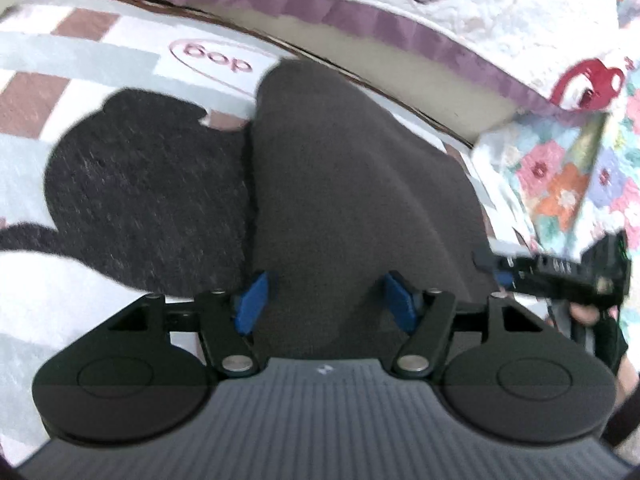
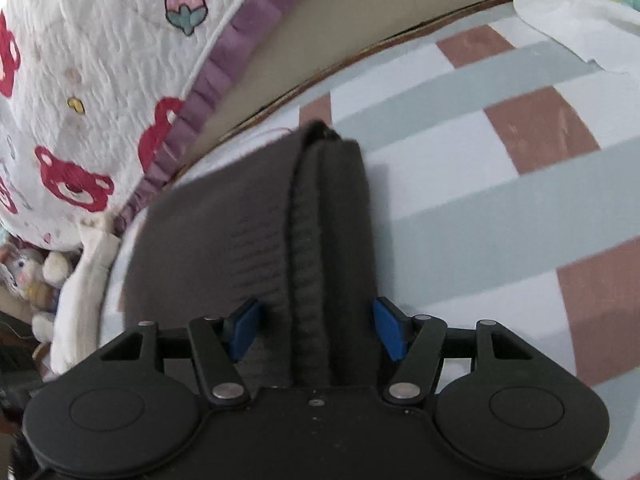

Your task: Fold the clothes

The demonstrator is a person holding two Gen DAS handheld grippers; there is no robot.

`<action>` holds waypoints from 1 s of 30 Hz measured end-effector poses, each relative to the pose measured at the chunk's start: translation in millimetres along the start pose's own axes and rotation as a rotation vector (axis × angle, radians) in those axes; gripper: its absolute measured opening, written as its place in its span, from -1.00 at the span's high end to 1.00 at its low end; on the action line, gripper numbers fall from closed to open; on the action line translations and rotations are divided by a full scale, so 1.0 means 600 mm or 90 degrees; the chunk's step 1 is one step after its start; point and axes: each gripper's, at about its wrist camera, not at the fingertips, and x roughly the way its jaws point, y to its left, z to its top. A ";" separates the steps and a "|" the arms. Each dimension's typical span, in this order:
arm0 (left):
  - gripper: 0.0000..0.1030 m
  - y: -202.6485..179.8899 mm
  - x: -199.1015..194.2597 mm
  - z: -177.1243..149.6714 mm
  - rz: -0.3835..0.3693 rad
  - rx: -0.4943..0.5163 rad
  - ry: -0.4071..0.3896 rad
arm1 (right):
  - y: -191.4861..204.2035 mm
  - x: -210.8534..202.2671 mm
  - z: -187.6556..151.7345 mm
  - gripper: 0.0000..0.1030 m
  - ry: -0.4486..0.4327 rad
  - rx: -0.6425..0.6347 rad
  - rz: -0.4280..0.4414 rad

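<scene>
The left gripper (image 1: 326,300) has its blue fingers (image 1: 252,300) spread wide over a dark grey garment (image 1: 352,184), which runs forward from between them; the pads do not press on the cloth. The right gripper (image 2: 316,330) stands just as wide over the same garment (image 2: 256,232), with a ribbed folded edge (image 2: 308,280) running up the middle between its fingers (image 2: 390,332) and no pad squeezing it.

The garment lies on a checked mat (image 2: 500,184) of pale grey, white and brown squares. Left of the left fingers a black animal shape (image 1: 148,192) is printed on the mat, touching the garment's edge. Ahead of both pairs of fingers a white quilt (image 2: 92,80) with red bears and a purple frill (image 1: 360,16) hangs down. A floral quilt (image 1: 560,184) lies to the right of the left fingers, just above the other gripper. Soft toys (image 2: 28,276) sit far left of the right fingers.
</scene>
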 end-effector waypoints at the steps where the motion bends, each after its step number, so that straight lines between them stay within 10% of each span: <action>1: -0.32 0.000 0.004 0.004 0.028 0.001 -0.006 | -0.002 0.001 -0.002 -0.33 0.002 0.001 0.001; 4: -0.42 0.007 0.008 0.003 0.059 0.000 -0.014 | -0.008 0.002 -0.007 -0.37 0.009 0.004 0.002; 15: -0.51 0.040 0.042 -0.011 -0.070 -0.132 0.043 | -0.023 0.008 -0.029 -0.41 0.057 0.043 0.091; 17: -0.46 0.032 0.048 -0.002 -0.054 -0.104 0.046 | -0.029 0.019 -0.017 -0.42 0.038 0.056 0.109; 18: 0.11 0.028 0.051 0.002 -0.046 -0.090 0.047 | -0.029 0.026 -0.008 -0.39 0.031 0.058 0.117; 19: 0.33 0.021 0.052 0.007 -0.035 -0.070 0.048 | -0.023 0.031 0.000 0.05 0.026 0.050 0.112; 23: 0.46 -0.100 0.018 0.025 0.103 0.183 -0.018 | 0.101 -0.016 0.002 0.29 -0.065 -0.165 0.078; 30: 0.49 -0.107 0.051 0.075 0.131 0.221 -0.036 | 0.184 -0.022 0.023 0.31 -0.133 -0.345 -0.043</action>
